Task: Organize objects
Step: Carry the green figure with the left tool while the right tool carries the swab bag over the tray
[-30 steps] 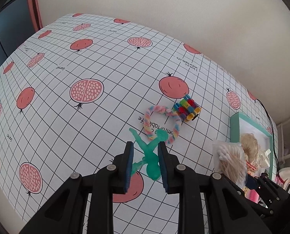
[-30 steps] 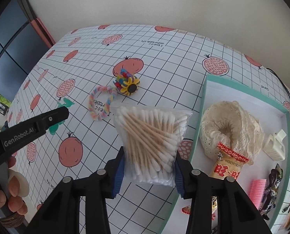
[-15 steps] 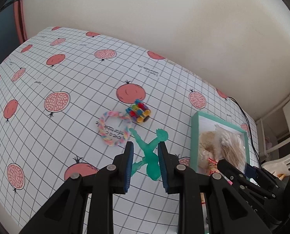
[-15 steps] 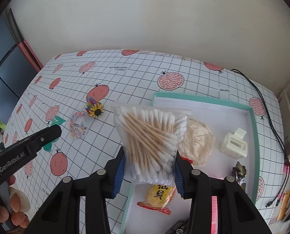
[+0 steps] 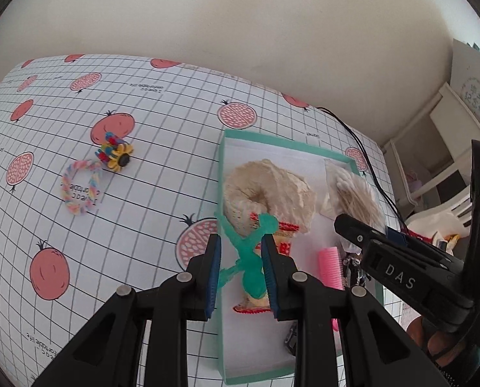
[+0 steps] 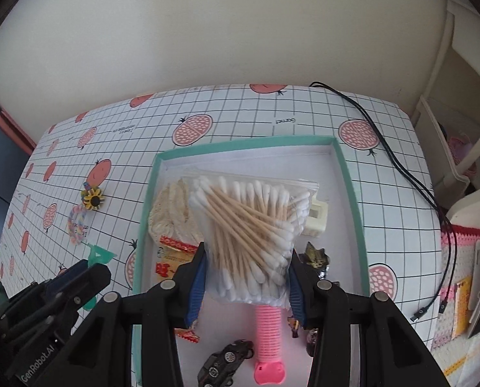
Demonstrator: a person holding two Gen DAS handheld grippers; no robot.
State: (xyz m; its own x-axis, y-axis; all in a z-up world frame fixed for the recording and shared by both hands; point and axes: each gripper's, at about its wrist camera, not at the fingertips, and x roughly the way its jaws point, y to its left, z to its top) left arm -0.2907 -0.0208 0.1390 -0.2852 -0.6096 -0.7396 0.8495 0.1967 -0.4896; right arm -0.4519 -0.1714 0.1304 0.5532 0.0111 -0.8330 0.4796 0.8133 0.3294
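Our left hand-held gripper [image 5: 241, 269] pinches a green toy figure [image 5: 251, 251] between its blue pads, hanging over the near-left rim of the teal tray [image 5: 222, 174]. Our right hand-held gripper [image 6: 246, 279] clamps a clear bag of cotton swabs [image 6: 251, 225] above the tray's middle, over a pink comb [image 6: 267, 338]. Ahead and left of both, a pastel braided ring [image 5: 80, 188] and a sunflower clip [image 5: 115, 154] lie on the surface [image 5: 162, 148].

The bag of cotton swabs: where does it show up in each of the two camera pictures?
Left wrist view: the bag of cotton swabs is at the right, over the far right part of the teal tray, ahead of the right gripper.
Right wrist view: the bag fills the centre, clamped in the right gripper.
Shared landmark: the cream lace scrunchie in the tray.
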